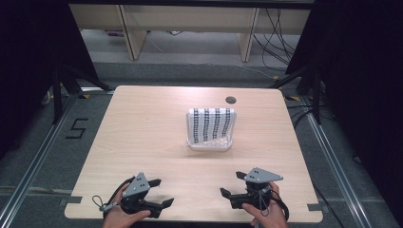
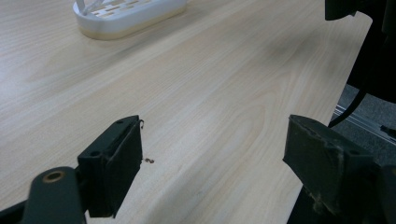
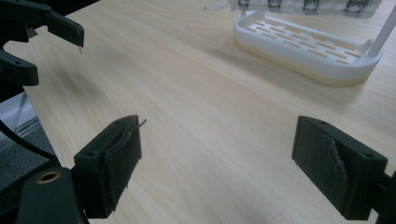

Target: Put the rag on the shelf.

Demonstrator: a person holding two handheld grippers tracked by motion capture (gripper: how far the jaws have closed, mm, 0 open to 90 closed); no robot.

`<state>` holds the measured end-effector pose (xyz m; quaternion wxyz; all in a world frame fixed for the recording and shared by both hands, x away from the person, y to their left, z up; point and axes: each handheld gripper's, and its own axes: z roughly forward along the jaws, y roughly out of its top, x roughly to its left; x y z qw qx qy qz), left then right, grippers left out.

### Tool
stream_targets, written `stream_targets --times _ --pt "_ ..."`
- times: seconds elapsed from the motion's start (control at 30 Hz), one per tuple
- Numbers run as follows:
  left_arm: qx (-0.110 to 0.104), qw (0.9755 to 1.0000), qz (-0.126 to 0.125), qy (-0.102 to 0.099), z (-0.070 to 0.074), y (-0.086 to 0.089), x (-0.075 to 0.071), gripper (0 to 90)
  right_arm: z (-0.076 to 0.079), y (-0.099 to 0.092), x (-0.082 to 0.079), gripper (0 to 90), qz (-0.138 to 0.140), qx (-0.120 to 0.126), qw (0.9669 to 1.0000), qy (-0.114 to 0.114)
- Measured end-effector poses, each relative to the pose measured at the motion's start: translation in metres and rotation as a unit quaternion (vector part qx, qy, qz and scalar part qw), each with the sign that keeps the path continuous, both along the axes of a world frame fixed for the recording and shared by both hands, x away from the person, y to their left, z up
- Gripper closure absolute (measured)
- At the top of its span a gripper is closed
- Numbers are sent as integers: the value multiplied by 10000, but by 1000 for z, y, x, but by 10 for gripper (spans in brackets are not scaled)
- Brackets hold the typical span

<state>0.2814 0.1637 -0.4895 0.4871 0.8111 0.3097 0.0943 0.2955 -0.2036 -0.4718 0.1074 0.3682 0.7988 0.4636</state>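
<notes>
A white slotted rack (image 1: 209, 144) stands near the middle of the wooden table (image 1: 142, 137), and a white cloth with dark patterned stripes (image 1: 211, 124) hangs over it. At the front left a hand holds my left gripper (image 1: 161, 192), jaws wide apart and empty, pointing right. My right gripper (image 1: 232, 184), held at the front right, points left and is open with nothing in it. In the left gripper view the open gripper (image 2: 212, 163) hovers over bare wood, the rack (image 2: 126, 14) far off. The right gripper view has its gripper (image 3: 217, 168) open, with the rack (image 3: 308, 51) beyond.
A round cable hole (image 1: 231, 100) sits near the table's far edge. Behind the table are wooden furniture legs (image 1: 133, 38) and loose cables (image 1: 278, 42). Dark stands flank both sides. A "5" is taped on the floor (image 1: 76, 128) at left.
</notes>
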Motion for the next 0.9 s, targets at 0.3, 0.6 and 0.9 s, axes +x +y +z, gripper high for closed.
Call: stream_targets --times 0.3,0.6,0.9 --pt "-8 9999 120 68 -4 3 -8 146 -8 0 -9 161 24 -264 9996 -6" --pt "-27 9999 120 59 -7 0 -8 147 -15 3 -16 160 126 -418 9990 107" --pt "99 9999 13 32 -9 -1 -7 148 -17 6 -17 163 151 -614 9980 -18"
